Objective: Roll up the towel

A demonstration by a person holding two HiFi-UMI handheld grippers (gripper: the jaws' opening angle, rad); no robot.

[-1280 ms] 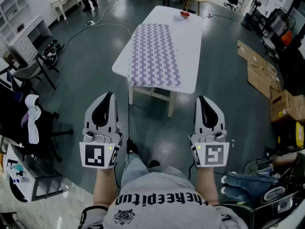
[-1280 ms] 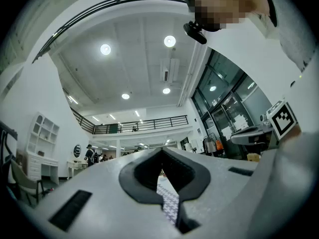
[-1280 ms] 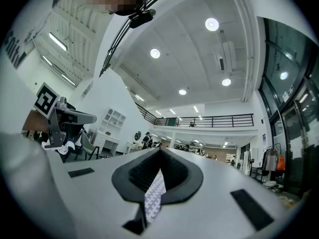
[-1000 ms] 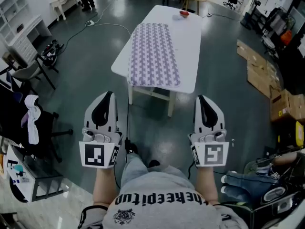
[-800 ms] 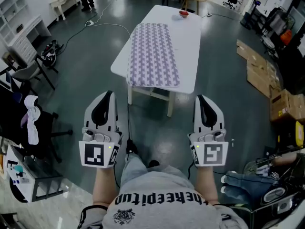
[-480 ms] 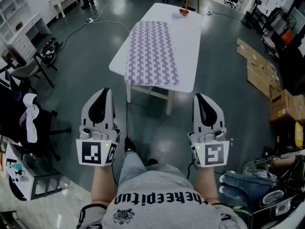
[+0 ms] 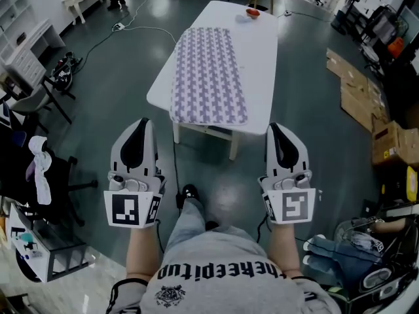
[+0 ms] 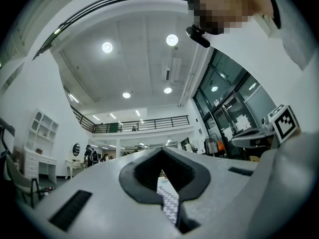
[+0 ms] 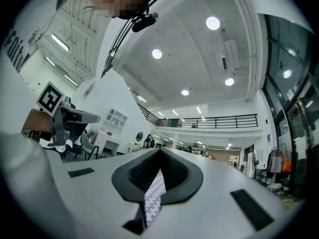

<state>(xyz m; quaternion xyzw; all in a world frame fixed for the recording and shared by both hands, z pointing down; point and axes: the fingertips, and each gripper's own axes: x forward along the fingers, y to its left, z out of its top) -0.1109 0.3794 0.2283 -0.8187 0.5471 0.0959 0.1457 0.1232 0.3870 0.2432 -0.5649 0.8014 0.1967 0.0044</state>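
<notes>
We look along our left gripper (image 8: 162, 152), whose grey jaws meet at the tips with nothing gripped between them. Through the dark-edged gap below the tips we glimpse a strip of the patterned towel (image 8: 168, 203). Above, round ceiling lights (image 8: 172, 40) shine over a balcony railing (image 8: 142, 126). A white shelf (image 8: 42, 131) stands at the left, a marker cube (image 8: 283, 123) shows at the right, and tall windows (image 8: 224, 98) rise behind it.

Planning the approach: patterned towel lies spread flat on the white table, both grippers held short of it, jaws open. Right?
No: the left gripper and right gripper both have jaws shut, as each gripper view shows. Rest holds.
</notes>
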